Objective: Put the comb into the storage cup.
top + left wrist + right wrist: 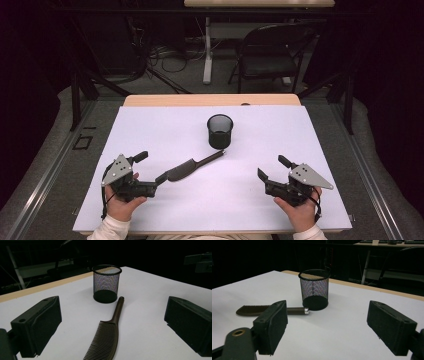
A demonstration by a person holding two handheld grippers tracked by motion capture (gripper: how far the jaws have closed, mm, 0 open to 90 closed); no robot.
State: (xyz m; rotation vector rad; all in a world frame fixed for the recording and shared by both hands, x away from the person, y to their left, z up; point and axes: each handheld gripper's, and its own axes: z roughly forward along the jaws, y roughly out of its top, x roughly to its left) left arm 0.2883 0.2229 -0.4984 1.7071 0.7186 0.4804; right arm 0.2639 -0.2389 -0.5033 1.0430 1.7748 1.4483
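The dark comb (105,338) is lying flat on the white tabletop (165,130), its handle tip pointing at the mesh cup (220,131). It looks light, stiff, thin; the handle seems the best hold. Both grippers' jaws are standing apart, the left gripper (161,178) just beside its toothed end.

My table (150,100) has a white sheet (280,145) over it; on that sit a black mesh cup (220,131) and a dark comb (187,168) right beside it.
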